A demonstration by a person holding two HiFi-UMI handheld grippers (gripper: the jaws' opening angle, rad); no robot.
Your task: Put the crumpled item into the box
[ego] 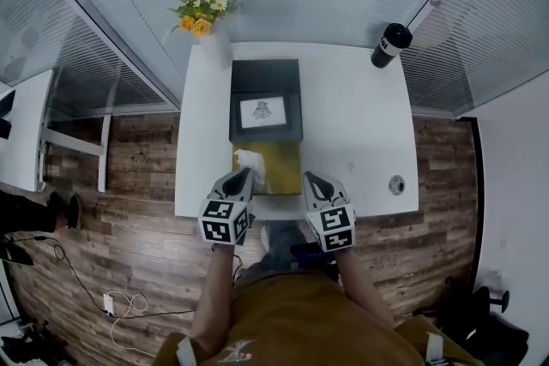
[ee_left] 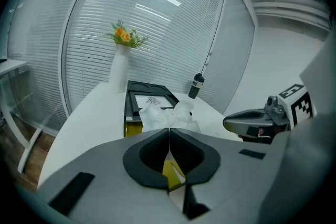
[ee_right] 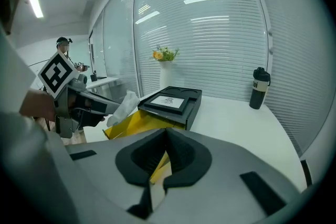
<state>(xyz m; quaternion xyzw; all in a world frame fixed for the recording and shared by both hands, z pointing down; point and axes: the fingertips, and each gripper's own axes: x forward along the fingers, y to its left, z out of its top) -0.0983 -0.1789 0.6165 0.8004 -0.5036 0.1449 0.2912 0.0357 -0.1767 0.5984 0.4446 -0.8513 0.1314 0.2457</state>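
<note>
Head view, looking steeply down: a white table [ego: 360, 133] fills the middle of the frame. At its centre lies a black box [ego: 266, 99], with a yellow drawer [ego: 287, 169] slid out toward the bottom of the frame. 2 grippers reach in from the bottom centre.

The left gripper [ego: 243, 177] has its jaws pressed together on a crumpled white wad [ego: 250, 160]. The wad sits over the drawer's left edge, just below the box. In the left gripper view the wad [ee_left: 165, 115] bulges just past the closed tips, at centre frame. In the right gripper view it [ee_right: 125, 105] sticks up from the left gripper's tip at centre left, above the drawer [ee_right: 131, 124].

The right gripper [ego: 310, 180] hovers at the drawer's lower right corner, jaws together with nothing between them.

Flowers [ego: 202, 13] stand at the table's upper left corner and a dark bottle [ego: 390, 45] at its upper right.
</note>
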